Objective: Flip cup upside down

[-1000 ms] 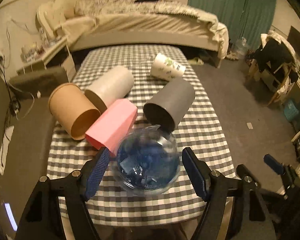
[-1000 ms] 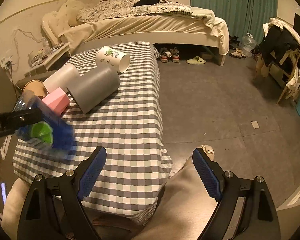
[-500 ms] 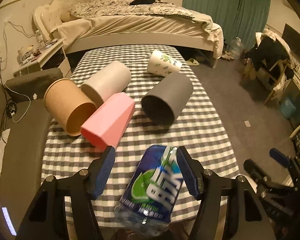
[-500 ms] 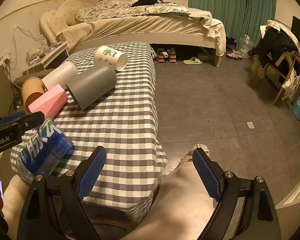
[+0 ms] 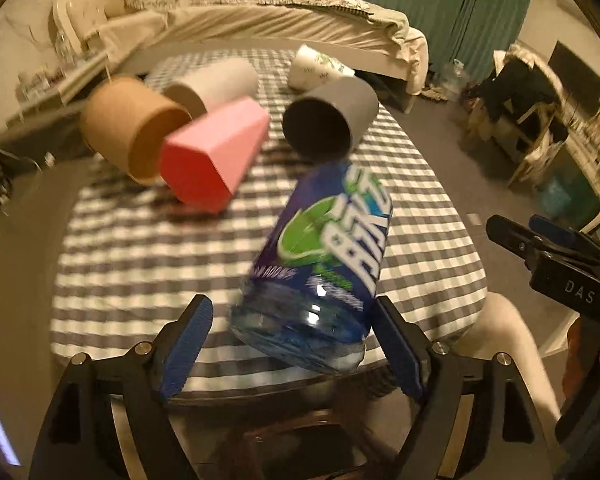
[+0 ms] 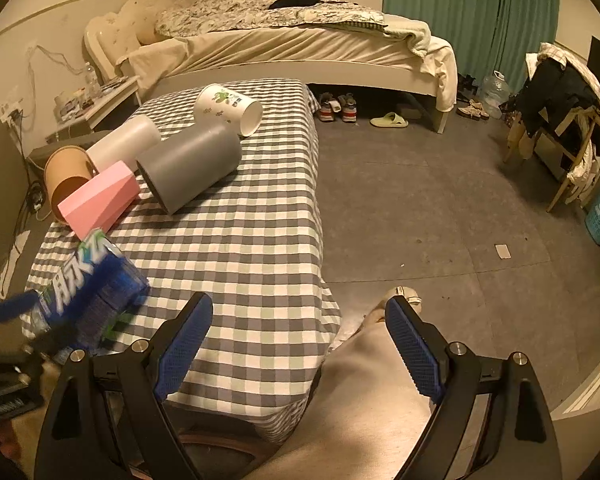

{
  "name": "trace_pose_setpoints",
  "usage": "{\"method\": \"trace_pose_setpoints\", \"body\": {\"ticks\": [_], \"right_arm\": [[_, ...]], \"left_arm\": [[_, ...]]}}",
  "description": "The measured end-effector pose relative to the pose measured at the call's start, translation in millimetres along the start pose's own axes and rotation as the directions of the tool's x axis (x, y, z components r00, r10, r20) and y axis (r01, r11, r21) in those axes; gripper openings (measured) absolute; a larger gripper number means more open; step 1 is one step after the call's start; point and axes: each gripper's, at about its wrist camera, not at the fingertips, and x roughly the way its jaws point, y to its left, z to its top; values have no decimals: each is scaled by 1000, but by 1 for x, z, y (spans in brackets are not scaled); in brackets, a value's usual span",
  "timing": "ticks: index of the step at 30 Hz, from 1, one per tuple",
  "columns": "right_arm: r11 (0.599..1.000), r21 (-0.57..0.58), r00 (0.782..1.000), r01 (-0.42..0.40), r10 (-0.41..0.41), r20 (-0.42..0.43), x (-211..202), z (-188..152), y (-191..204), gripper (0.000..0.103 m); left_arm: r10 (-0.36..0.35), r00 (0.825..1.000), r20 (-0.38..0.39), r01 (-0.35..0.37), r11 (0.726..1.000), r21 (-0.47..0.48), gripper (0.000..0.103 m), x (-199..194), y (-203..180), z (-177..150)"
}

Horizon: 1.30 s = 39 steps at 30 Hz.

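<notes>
A clear blue cup [image 5: 324, 264] with a green and white label lies tilted between the fingers of my left gripper [image 5: 292, 344], over the front edge of the checked table [image 5: 140, 248]. Its wide end faces the camera. The jaws stand wide, with a gap between the left finger [image 5: 184, 344] and the cup; the cup is blurred. The right wrist view shows the same cup [image 6: 96, 288] at the lower left, with the blurred left gripper around it. My right gripper [image 6: 300, 340] hangs open and empty over the table's near right corner.
Several cups lie on their sides further back: brown [image 5: 128, 128], white [image 5: 216, 84], pink [image 5: 216, 156], grey [image 5: 328, 116] and a printed white one [image 5: 316, 68]. A person's light trouser leg [image 6: 364, 400] is below the right gripper. A bed [image 6: 300, 40] stands behind.
The cup has turned from bottom-toward-camera to lying lengthwise and tilted between the left fingers. The left fingers closed in half a second ago and now stand wider. The right gripper has barely moved.
</notes>
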Motion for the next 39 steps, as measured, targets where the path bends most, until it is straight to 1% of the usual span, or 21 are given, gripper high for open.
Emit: {"method": "trace_pose_setpoints", "body": {"ticks": [2, 4, 7, 8, 9, 10, 18, 21, 23, 25, 28, 30, 34, 39], "right_arm": [[1000, -11, 1000, 2, -2, -2, 0, 0, 3, 88], [1000, -20, 1000, 7, -7, -5, 1, 0, 6, 88], [1000, -19, 1000, 14, -14, -10, 2, 0, 6, 88], [1000, -17, 1000, 16, -16, -11, 3, 0, 5, 88], [1000, -15, 1000, 18, -18, -13, 3, 0, 4, 88], [1000, -13, 1000, 19, -19, -13, 4, 0, 3, 88], [1000, -14, 1000, 14, -14, -6, 4, 4, 5, 88], [1000, -15, 1000, 7, -7, -8, 5, 4, 7, 88], [1000, -14, 1000, 0, -1, -10, 6, 3, 8, 88], [1000, -10, 1000, -4, 3, -11, 6, 3, 7, 88], [1000, 0, 1000, -6, 6, -9, 6, 2, 4, 88], [1000, 11, 1000, -5, 5, -6, 5, 2, 0, 88], [999, 41, 1000, -4, 4, -1, 3, 2, -10, 88], [997, 73, 1000, -12, 13, -11, 6, 0, -19, 88]], "left_arm": [[-22, 1000, -20, 22, 1000, 6, 84, 8, -2, 0], [-18, 999, -33, 19, 1000, 24, 84, 15, -6, -1], [-29, 999, -15, 30, 998, 47, 84, 19, -8, 2], [-41, 999, -18, 42, 998, 43, 82, 21, -7, 4], [-50, 999, -20, 51, 998, 40, 77, 21, -5, 4], [-55, 998, -19, 56, 998, 39, 77, 21, -4, 5], [19, 1000, -18, -17, 993, 116, 76, -6, -15, 19], [63, 998, -23, -58, 987, 150, 77, -16, -21, 27], [65, 998, -18, -61, 984, 167, 76, -22, -25, 34], [68, 997, -33, -62, 984, 169, 76, -21, -28, 41], [115, 991, -67, -100, 977, 190, 76, -14, -33, 51], [131, 989, -73, -113, 972, 207, 76, -13, -36, 54], [145, 981, -129, -114, 968, 224, 75, 1, -40, 59], [126, 981, -147, -93, 973, 210, 72, 10, -42, 63]]}}
